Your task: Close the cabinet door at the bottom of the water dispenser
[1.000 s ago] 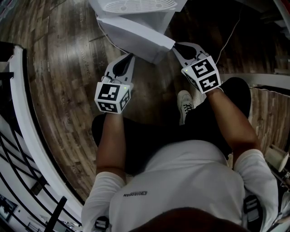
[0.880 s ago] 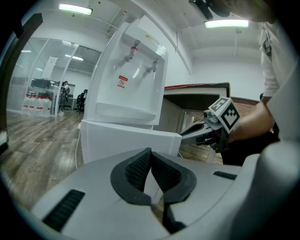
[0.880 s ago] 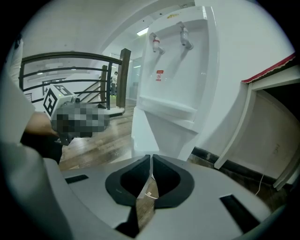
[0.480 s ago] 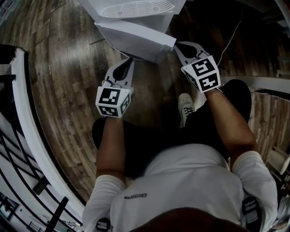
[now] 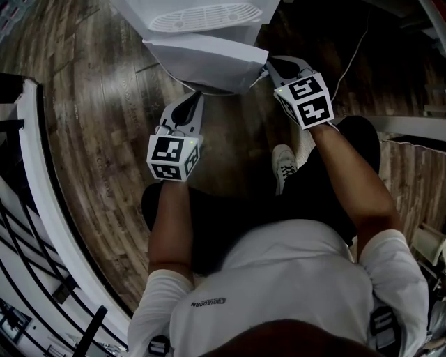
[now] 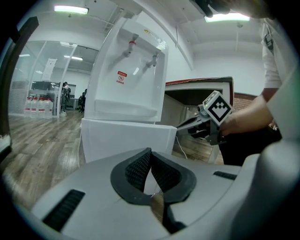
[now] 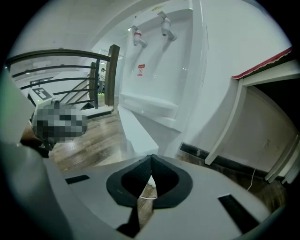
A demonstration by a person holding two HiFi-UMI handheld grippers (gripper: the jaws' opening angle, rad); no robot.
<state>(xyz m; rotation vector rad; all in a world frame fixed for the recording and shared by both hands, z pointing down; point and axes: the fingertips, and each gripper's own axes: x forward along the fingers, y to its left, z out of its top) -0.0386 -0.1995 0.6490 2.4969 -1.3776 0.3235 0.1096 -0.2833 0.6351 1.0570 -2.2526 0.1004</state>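
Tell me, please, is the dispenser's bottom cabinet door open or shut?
Open: the cabinet door stands swung out from the water dispenser, its free edge near the right gripper.

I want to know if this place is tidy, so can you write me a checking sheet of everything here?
Surface: wooden floor, dark planks.
Job's things: white dispenser; its bottom door stands open, swung out.
Clutter: nothing seen.
Grippers: left gripper, jaws shut, empty, just short of the door; right gripper, jaws shut, empty, at the door's free edge.
Cables: thin white cable on the floor, right of the dispenser.
Surroundings: railing on the left; the person's shoe on the floor near the door.
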